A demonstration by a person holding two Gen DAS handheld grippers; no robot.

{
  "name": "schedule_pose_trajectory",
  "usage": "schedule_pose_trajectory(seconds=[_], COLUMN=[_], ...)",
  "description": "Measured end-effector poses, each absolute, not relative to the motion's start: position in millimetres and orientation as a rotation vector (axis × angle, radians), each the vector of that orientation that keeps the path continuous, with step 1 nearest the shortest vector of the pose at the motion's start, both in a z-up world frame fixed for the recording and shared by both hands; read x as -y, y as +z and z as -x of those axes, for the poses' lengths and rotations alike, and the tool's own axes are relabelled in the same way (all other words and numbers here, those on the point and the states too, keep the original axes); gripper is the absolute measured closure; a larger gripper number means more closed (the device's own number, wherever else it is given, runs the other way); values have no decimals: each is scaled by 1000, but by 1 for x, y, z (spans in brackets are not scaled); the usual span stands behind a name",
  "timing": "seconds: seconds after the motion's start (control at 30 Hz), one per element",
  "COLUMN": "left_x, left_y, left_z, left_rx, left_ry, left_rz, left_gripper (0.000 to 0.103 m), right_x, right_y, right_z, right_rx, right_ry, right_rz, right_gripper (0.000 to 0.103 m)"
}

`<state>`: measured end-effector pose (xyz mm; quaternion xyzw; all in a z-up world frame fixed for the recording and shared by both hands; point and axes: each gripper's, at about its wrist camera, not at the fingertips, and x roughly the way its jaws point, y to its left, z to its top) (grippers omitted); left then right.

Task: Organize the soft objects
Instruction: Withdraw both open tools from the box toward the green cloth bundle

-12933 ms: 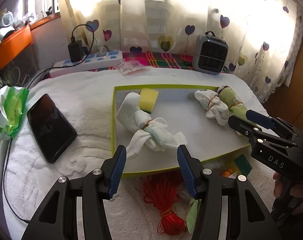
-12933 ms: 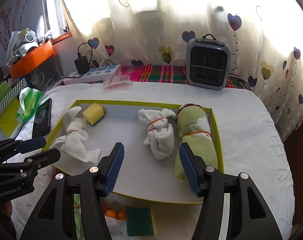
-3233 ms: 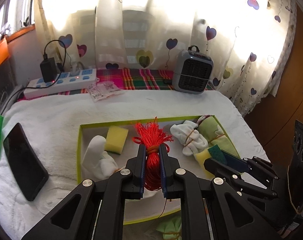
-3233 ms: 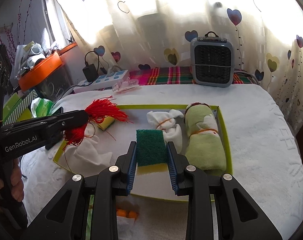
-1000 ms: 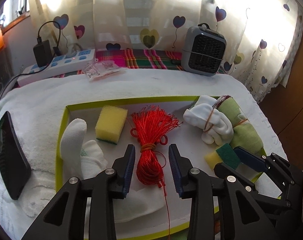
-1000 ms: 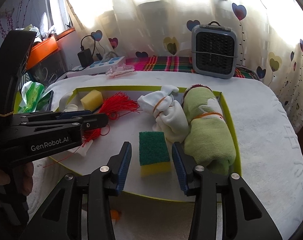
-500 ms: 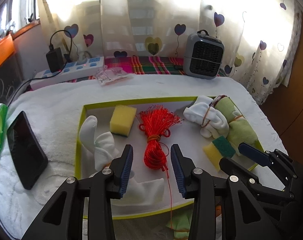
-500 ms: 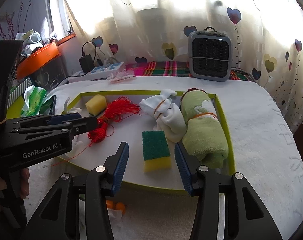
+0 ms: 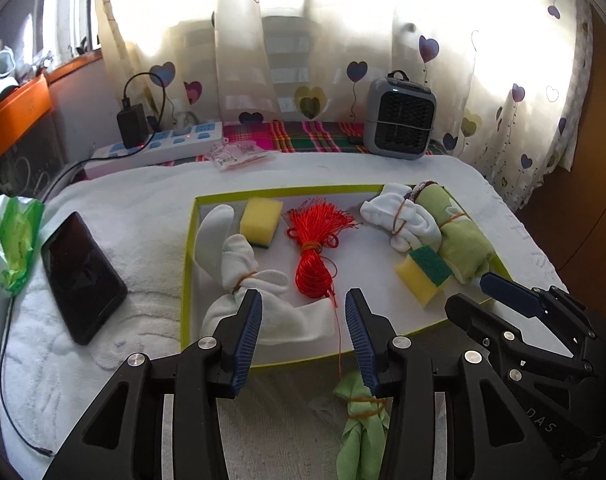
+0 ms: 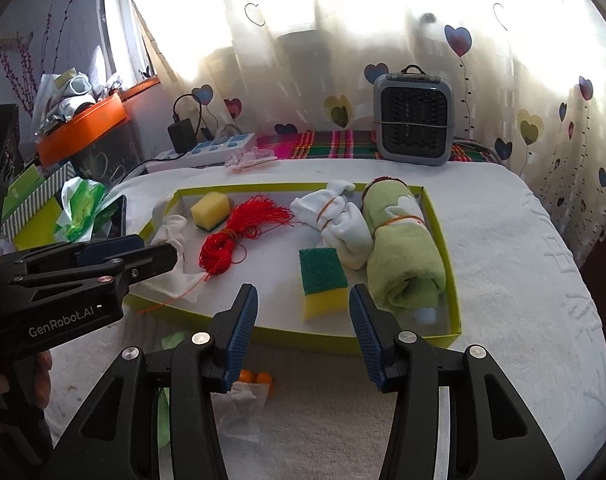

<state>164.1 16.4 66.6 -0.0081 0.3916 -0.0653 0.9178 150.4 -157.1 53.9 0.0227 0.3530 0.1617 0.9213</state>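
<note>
Both claws wide and empty, left claw low in frame: could snag loose red string, dragging it out of green tray.

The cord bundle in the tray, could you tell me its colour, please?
Red cord bundle, bound with an orange band; clearest in the left wrist view.

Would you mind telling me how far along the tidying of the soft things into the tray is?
Mostly done: the tray holds the red cord bundle, two sponges, two white sock bundles and the green towel roll. Nothing is in hand; the left gripper and right gripper are open and empty. Left outside: the green cloth bundle in front of the tray.
</note>
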Motion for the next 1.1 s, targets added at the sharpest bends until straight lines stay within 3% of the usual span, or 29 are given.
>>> schedule_pose_trajectory(seconds=[0.53,1.1], left_x=[-35,-56], left_y=[66,36], left_z=[-122,-99], left_rx=[-806,-882], left_ry=[-130,-190], left_rz=[73,202], left_gripper=[61,61], right_x=[158,151], right_y=[57,36], right_z=[-121,-110], right_rx=[-714,-819], right_ry=[345,423], right_rz=[-54,-69], right_gripper=[54,54])
